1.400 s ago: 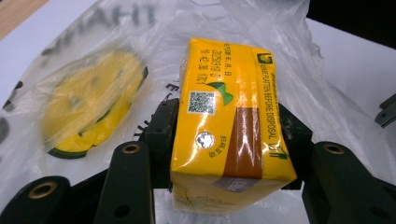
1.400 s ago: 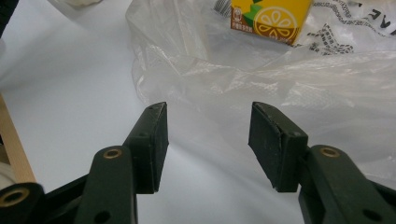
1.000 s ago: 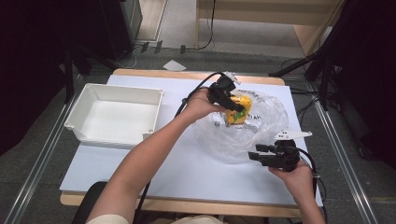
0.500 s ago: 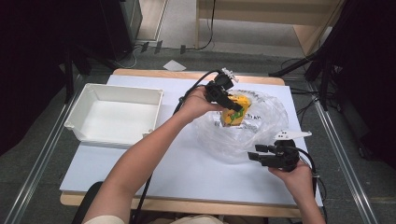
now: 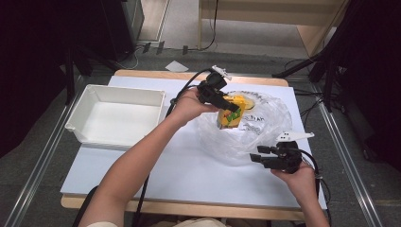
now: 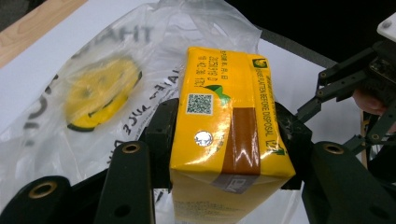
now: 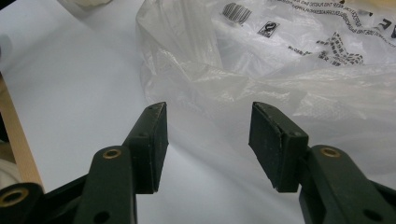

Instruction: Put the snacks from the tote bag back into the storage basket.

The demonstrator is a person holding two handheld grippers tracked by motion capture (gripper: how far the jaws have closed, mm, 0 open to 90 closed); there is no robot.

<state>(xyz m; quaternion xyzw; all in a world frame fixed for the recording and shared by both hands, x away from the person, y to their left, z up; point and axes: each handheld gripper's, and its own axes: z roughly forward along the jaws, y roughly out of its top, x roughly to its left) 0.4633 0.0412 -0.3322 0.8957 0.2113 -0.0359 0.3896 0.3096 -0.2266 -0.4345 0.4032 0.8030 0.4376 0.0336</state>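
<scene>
I see the left tool (image 5: 229,106) a little above the centre of the high view, and its two jaws press on the sides of a yellow carton (image 5: 230,113), so it holds the carton firmly; in the left gripper view the same carton (image 6: 229,130) sits between the black pads, with a brown tape strip and a small square code on its top face. The carton hangs over a clear plastic bag (image 5: 265,127) that lies crumpled on the right half of the counter (image 5: 179,170). Through the bag, in the left gripper view, I notice a round yellow printed face (image 6: 100,93) at the left of the frame. The right tool (image 5: 257,155) is at the lower right of the high view, close to the near edge of the bag; in the right gripper view its jaws stand apart with nothing between them, and the bag (image 7: 280,70) fills the upper right behind them. The counter is a white board on a wooden top, and its wood shows along the far edge. A white tray (image 5: 75,124) stands at the left of the counter, well apart from the bag. Around the counter I see a grey floor (image 5: 179,28), dark curtains at both sides, some black cables, and a pale wooden piece of furniture (image 5: 265,12) at the top of the frame.
</scene>
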